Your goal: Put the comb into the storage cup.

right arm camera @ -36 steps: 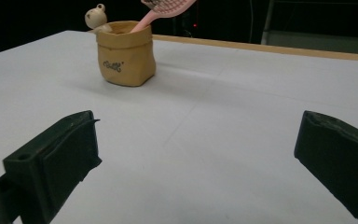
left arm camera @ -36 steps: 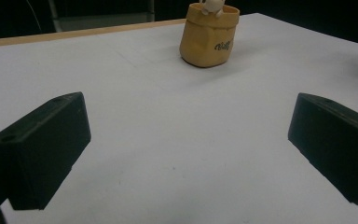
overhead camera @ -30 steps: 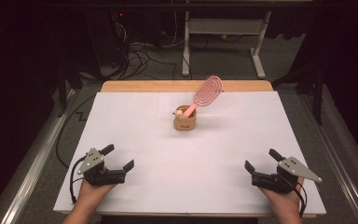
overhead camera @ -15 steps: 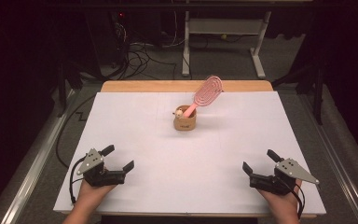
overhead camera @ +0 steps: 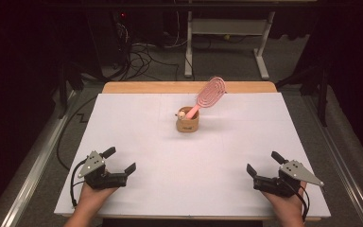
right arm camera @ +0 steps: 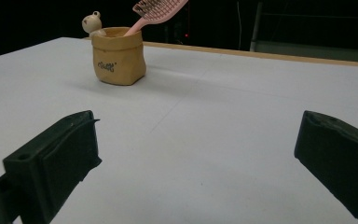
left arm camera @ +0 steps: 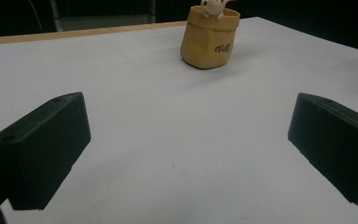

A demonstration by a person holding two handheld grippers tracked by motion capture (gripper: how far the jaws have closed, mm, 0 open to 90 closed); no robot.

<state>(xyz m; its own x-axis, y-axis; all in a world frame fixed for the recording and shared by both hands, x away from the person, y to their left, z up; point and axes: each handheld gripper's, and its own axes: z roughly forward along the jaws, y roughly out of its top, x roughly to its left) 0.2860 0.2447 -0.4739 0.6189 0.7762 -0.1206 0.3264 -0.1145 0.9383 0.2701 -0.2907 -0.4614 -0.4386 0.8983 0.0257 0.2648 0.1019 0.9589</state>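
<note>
A small tan bag-shaped holder (overhead camera: 187,125) stands upright at the table's far middle, also seen as the holder (left arm camera: 209,38) and the holder (right arm camera: 118,61). A pink hairbrush (overhead camera: 209,96) leans out of it to the right, its head raised; the hairbrush (right arm camera: 156,12) shows too. A little pale animal figure (overhead camera: 182,114) peeks over its rim. My left gripper (overhead camera: 121,160) rests open near the front left edge. My right gripper (overhead camera: 264,164) rests open near the front right edge. Both hold nothing, and each stands well short of the holder.
The white table top (overhead camera: 142,127) has a wooden strip (overhead camera: 151,87) along its far edge. Behind it on the floor are cables (overhead camera: 142,52) and a white stand's legs (overhead camera: 227,33). Metal rails (overhead camera: 33,170) run along the table's sides.
My right gripper has shifted slightly toward the front and left. The left gripper, holder and brush have stayed put.
</note>
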